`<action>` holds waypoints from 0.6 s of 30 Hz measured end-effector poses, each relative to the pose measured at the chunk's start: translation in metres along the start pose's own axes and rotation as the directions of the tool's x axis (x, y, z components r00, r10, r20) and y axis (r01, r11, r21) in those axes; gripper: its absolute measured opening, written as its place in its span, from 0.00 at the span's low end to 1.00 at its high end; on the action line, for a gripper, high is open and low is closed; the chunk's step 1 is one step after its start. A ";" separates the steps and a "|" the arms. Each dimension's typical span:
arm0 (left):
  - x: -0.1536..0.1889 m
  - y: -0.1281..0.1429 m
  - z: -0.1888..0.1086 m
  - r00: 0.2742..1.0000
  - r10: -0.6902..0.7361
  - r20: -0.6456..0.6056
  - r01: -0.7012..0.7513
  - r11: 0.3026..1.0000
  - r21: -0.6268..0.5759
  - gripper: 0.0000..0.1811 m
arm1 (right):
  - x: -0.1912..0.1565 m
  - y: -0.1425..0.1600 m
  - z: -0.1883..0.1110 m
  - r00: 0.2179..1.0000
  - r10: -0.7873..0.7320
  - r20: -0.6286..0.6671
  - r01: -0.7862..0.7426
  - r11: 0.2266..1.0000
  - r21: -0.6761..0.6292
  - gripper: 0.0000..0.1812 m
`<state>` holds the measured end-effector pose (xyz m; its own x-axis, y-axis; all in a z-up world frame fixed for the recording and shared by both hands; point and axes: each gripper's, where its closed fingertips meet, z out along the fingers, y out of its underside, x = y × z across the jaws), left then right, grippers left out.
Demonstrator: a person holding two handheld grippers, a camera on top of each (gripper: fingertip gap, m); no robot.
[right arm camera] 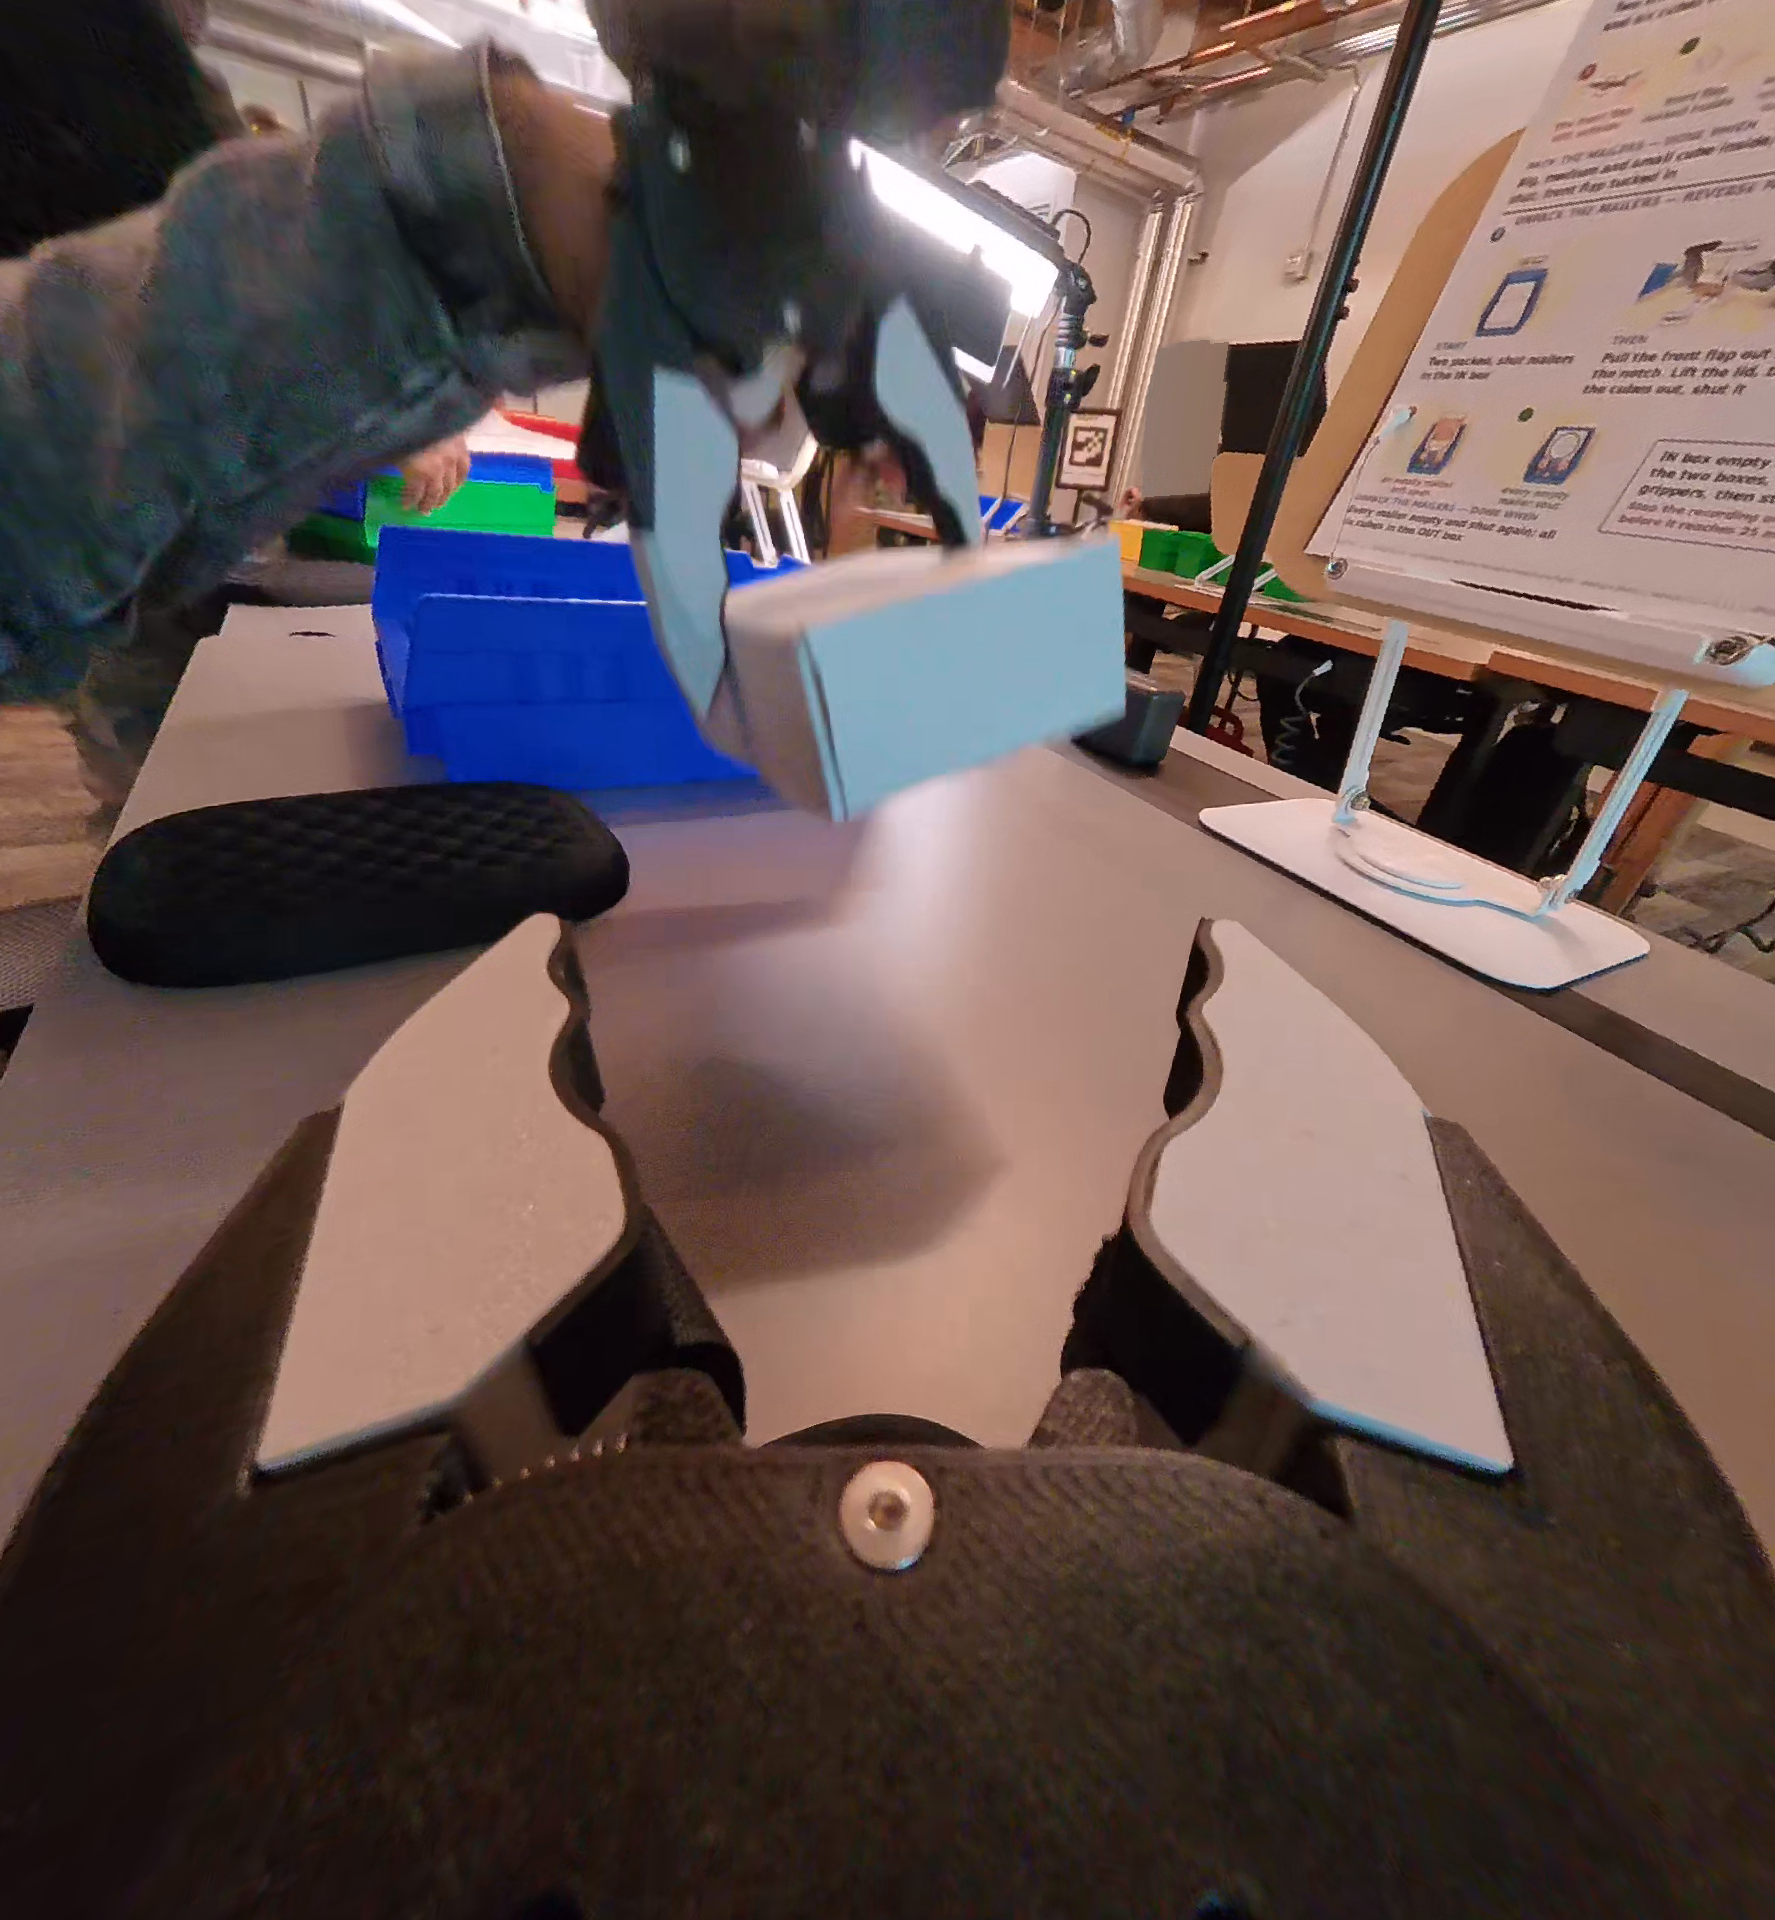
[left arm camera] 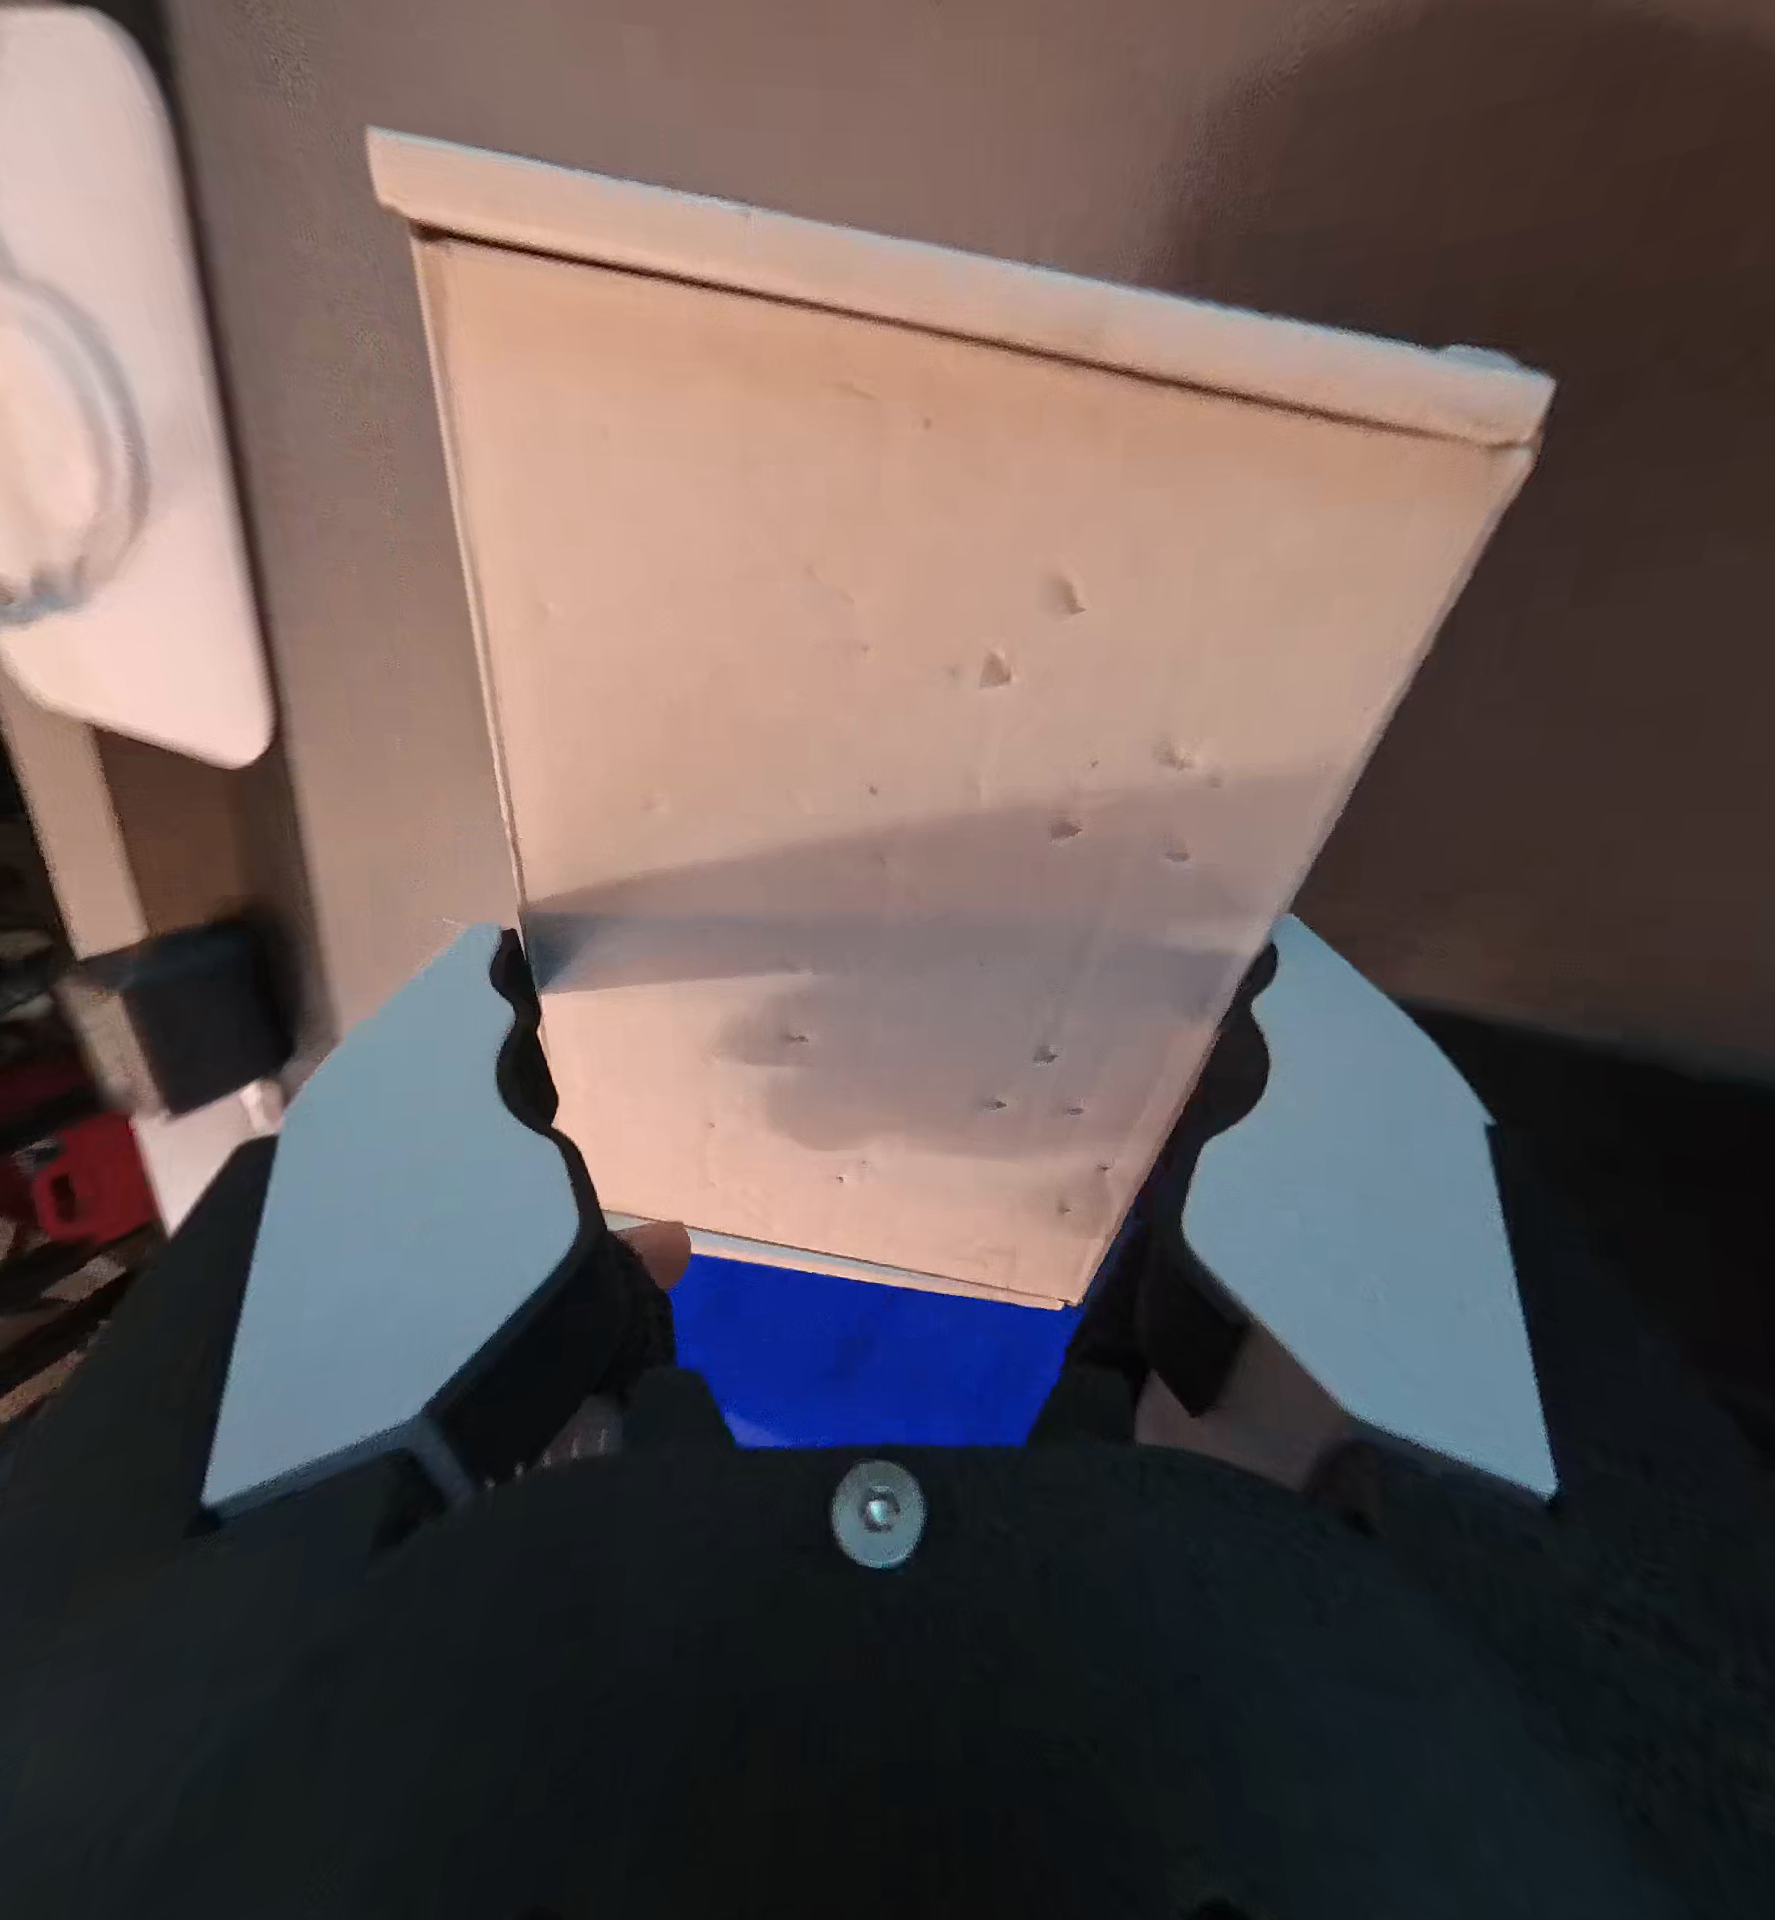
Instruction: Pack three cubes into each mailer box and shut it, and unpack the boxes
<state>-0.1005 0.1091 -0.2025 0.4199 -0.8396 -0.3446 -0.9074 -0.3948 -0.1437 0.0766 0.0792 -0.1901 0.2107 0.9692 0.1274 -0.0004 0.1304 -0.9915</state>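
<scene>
A: Item one, the white mailer box (right arm camera: 924, 665)?
B: Lid down, dented on its broad face, hanging in the air above the grey table (right arm camera: 966, 987). The left gripper (right arm camera: 821, 613) is pinching it, one finger on each long side; its shadow is lying on the tabletop below.

A: Right gripper (right arm camera: 878, 997)?
B: Fingers spread wide, gripping nothing, hovering low over the table, apart from the box.

A: Surface items?
B: Blue bins (right arm camera: 550, 665) are sitting stacked behind the box. A black padded rest (right arm camera: 353, 873) is lying near the table's left edge. A white stand (right arm camera: 1423, 894) is holding a printed instruction board (right arm camera: 1631, 343) at the right.

A: Room?
B: A person's grey sleeve (right arm camera: 187, 395) is reaching in from the left; green bins (right arm camera: 467, 509), more tables and a bright lamp panel (right arm camera: 956, 239) are showing beyond.
</scene>
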 end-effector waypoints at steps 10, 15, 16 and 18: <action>0.065 -0.038 0.069 0.991 -0.008 -0.131 0.007 1.000 -0.009 0.69 | -0.001 0.000 0.000 1.000 0.001 0.009 -0.001 1.000 0.001 0.58; 0.057 -0.047 0.041 0.992 -0.123 -0.032 0.127 0.950 0.284 0.78 | 0.001 -0.001 -0.001 1.000 0.016 0.004 -0.016 1.000 0.013 0.56; 0.057 -0.045 0.030 0.983 -0.178 -0.031 0.177 0.910 0.375 0.78 | 0.002 -0.001 -0.001 1.000 0.021 0.005 -0.021 1.000 0.014 0.55; 0.056 -0.032 0.014 0.946 -0.319 -0.053 0.300 0.804 0.513 0.76 | 0.002 0.001 0.001 1.000 0.029 0.012 -0.029 1.000 -0.002 0.53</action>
<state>-0.0479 0.0805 -0.2300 0.6880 -0.6879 -0.2311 -0.6114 -0.3779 -0.6952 0.0764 0.0810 -0.1905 0.1988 0.9750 0.0989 -0.0050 0.1019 -0.9948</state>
